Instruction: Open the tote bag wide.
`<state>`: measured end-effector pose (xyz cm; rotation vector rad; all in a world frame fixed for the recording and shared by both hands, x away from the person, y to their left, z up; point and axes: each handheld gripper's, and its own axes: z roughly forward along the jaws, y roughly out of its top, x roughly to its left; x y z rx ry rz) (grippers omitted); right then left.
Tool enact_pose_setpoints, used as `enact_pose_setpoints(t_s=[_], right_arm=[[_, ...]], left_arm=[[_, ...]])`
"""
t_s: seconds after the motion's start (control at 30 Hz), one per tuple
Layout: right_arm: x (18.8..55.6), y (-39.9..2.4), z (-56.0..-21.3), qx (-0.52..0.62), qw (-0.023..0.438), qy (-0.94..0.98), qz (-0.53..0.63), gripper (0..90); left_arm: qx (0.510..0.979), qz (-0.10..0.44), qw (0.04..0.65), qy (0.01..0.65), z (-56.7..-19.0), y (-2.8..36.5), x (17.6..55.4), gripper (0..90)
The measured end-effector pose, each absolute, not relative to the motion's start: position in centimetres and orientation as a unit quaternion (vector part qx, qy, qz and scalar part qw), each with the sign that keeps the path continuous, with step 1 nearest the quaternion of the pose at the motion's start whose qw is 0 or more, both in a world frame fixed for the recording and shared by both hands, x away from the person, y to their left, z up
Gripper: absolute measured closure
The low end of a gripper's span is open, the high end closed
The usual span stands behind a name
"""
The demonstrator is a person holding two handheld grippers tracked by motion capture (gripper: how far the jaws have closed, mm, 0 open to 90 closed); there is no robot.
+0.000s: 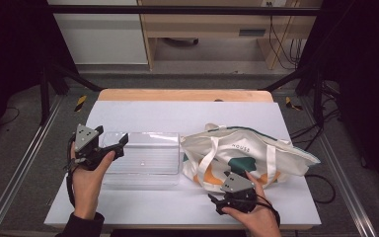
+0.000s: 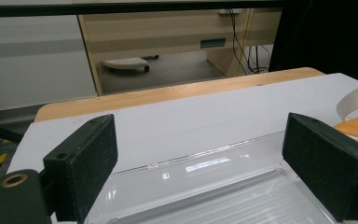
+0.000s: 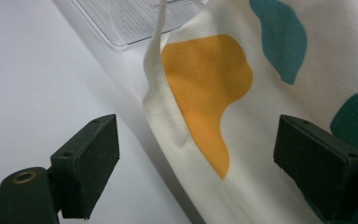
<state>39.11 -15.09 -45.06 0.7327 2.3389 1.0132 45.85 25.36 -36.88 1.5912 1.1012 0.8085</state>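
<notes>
The left gripper (image 1: 112, 143) sits at the left end of the clear plastic tray (image 1: 143, 159), held in the person's left hand (image 1: 90, 177). Its jaws stand wide apart with nothing pressed between the pads. In the left gripper view, the tray (image 2: 223, 186) lies directly ahead of and below the jaws, its far rim running across between them, and the white worktop (image 2: 205, 116) extends beyond it.

The tray rests flat on the worktop (image 1: 143, 116), to the right of the left gripper and just beside the tote bag (image 1: 246, 153), whose left edge touches or nearly touches the tray's right end.

The tote bag is cream canvas with orange and green patches and lies on its side, handles toward the near edge.

The right gripper (image 1: 220, 201) sits at the bag's near edge, held in the right hand (image 1: 254, 217). Its jaws are also spread wide and grip nothing. In the right gripper view, the bag's fabric (image 3: 205, 84) lies between and ahead of the jaws, the orange patch centred, with a corner of the tray (image 3: 121, 23) farther ahead to the left.
</notes>
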Motion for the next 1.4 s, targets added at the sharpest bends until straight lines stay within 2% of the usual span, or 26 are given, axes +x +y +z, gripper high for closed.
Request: enact_pose_setpoints(t_s=[0.47, 0.5, 0.73, 0.97, 1.0, 1.1, 1.4], right_arm=[[38.9, -15.5, -44.9, 0.269, 0.242, 0.854, 0.375, 18.6], [38.8, -15.6, -44.7, 0.271, 0.239, 0.853, 0.377, 23.1], [37.9, -16.4, -42.4, 0.254, 0.24, 0.857, 0.379, 37.4], [37.6, -18.7, -38.6, 0.229, 0.267, 0.861, 0.368, 45.2], [37.8, -19.6, -37.3, 0.235, 0.279, 0.855, 0.368, 49.1], [38.3, -20.8, -35.8, 0.233, 0.294, 0.853, 0.364, 53.3], [41.2, -24.1, -32.7, 0.236, 0.326, 0.842, 0.358, 64.1]], left_arm=[[0.684, 0.316, 0.515, 0.407, -36.9, 23.3, 45.5, 5.4], [0.688, 0.314, 0.516, 0.403, -36.8, 23.1, 45.4, 5.4], [0.729, 0.302, 0.513, 0.34, -34.1, 19.3, 45.3, 7.1], [0.757, 0.299, 0.507, 0.283, -31.5, 15.4, 46.8, 8.7], [0.771, 0.288, 0.501, 0.268, -31.0, 13.9, 47.4, 9.6], [0.786, 0.278, 0.49, 0.254, -30.6, 12.1, 48.4, 11.9], [0.797, 0.246, 0.505, 0.224, -29.8, 8.5, 50.2, 25.7]])
